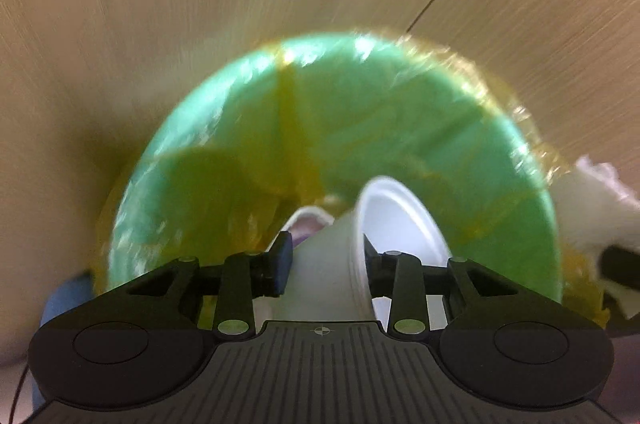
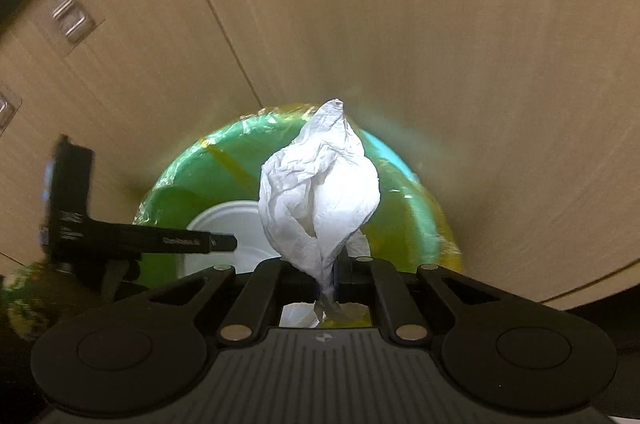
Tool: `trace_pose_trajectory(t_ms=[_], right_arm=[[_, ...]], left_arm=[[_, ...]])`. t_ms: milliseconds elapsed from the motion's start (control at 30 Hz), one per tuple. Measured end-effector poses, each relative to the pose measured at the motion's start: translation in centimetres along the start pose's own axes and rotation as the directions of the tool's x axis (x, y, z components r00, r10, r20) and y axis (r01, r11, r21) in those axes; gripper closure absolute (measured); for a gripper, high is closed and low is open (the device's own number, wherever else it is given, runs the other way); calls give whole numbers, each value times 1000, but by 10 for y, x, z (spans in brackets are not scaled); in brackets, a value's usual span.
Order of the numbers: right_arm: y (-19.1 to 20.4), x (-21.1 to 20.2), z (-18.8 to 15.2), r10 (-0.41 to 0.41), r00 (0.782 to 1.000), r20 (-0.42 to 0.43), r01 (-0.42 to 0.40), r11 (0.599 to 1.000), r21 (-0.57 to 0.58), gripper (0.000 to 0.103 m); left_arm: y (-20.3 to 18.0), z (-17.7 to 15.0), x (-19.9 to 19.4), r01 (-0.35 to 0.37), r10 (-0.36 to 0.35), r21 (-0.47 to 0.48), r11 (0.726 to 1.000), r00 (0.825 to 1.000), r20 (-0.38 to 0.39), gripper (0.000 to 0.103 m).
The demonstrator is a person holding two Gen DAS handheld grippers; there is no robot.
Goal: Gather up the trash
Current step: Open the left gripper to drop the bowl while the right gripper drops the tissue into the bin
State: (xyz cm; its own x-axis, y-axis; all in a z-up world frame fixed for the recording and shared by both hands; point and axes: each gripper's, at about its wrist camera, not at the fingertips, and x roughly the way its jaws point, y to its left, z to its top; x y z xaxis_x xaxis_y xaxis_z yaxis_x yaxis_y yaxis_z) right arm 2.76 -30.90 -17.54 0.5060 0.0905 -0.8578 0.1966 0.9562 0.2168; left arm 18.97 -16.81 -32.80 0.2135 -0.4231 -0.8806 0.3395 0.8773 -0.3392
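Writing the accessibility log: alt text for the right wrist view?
The right tongs pinch a crumpled white tissue above a green bin with a yellowish liner. A white paper cup shows at the bin's mouth, the left tongs beside it.

We record a green bin [image 1: 460, 127] lined with a translucent yellow bag [image 1: 288, 127], which shows olive where it folds at centre frame. A plain white paper cup [image 1: 360, 256] sits at lower centre of the left wrist view. The left gripper [image 1: 326, 260] is matte black, its one visible pad dark blue. In the right wrist view, the crumpled tissue [image 2: 320, 191] at centre is white with grey creases; the right gripper [image 2: 334, 280] is black. Cabinet panels [image 2: 440, 23] are pale tan woodgrain with dark seams, and the handles [image 2: 72, 19] at upper left are silver.
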Motion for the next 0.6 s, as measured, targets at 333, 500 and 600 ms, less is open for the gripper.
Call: trace_pose_trajectory(t_ms=[333, 500, 600], right_arm=[[25, -8, 11, -71, 996, 48, 75, 993, -90, 97], [20, 15, 7, 3, 998, -62, -5, 1000, -30, 96], [26, 33, 5, 86, 987, -135, -87, 996, 1, 94]], left_arm=[[10, -7, 38, 56, -58, -16, 998, 992, -112, 67], [22, -4, -20, 121, -121, -62, 991, 993, -9, 67], [23, -10, -56, 124, -121, -52, 991, 991, 55, 67]])
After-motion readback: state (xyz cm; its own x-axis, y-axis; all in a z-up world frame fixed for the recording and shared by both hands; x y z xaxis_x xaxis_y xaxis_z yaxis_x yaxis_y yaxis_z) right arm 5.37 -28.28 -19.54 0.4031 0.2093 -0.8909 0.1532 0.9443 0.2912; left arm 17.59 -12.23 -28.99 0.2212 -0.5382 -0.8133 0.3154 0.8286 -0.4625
